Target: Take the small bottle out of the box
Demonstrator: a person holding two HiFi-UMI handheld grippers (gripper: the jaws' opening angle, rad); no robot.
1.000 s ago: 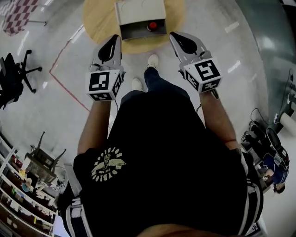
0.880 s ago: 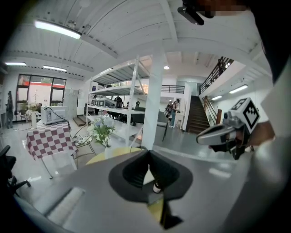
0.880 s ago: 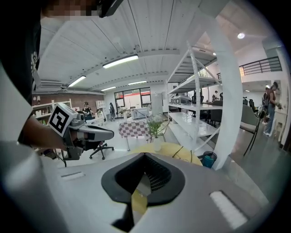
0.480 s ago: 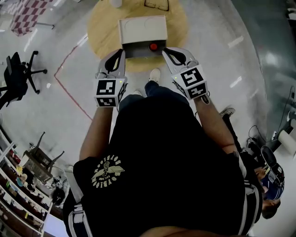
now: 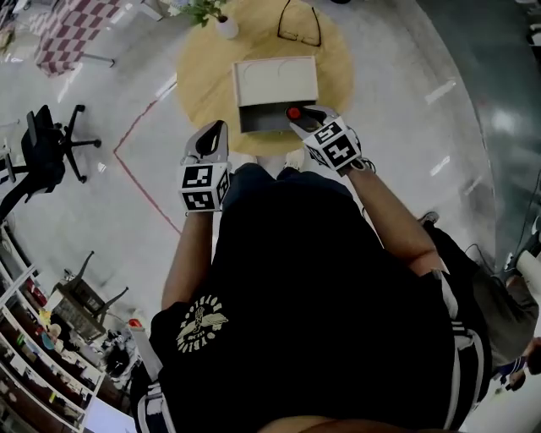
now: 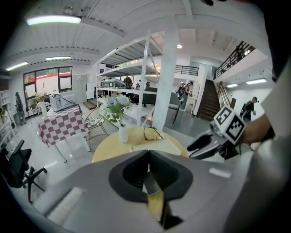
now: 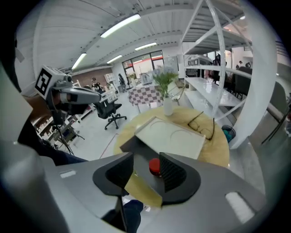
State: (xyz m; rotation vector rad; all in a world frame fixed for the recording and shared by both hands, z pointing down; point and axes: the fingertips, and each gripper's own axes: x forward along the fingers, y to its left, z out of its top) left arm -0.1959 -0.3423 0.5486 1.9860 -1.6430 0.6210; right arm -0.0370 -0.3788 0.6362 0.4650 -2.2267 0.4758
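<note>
Right gripper view: the right gripper (image 7: 146, 166) has its jaws set well apart, and the red cap of the small bottle (image 7: 154, 166) shows in the gap between them, close to the ribbed pad on the right of the picture; whether that pad touches the cap cannot be told. The small bottle stands in the grey open front compartment of the box (image 7: 170, 134), whose pale flat top lies just beyond it, and only the cap of the bottle can be seen. Left gripper view: the left gripper (image 6: 149, 154) has its dark pads drawn together at the tips, with nothing held between them, and it is raised off the table, pointing towards the box. Head view: the right gripper reaches over the near edge of the round wooden table (image 5: 203, 84) to the corner of the compartment where the cap sits, while the left gripper hangs near that edge, to the left of the box and apart from it. Behind the box on the table lie a pair of spectacles (image 5: 300, 25) and, further left, a white vase (image 5: 226, 27) holding a leafy plant. On the floor (image 5: 127, 220) left of the table run a red line (image 5: 135, 161) and, well apart from it, stands a black office chair (image 5: 51, 148).
</note>
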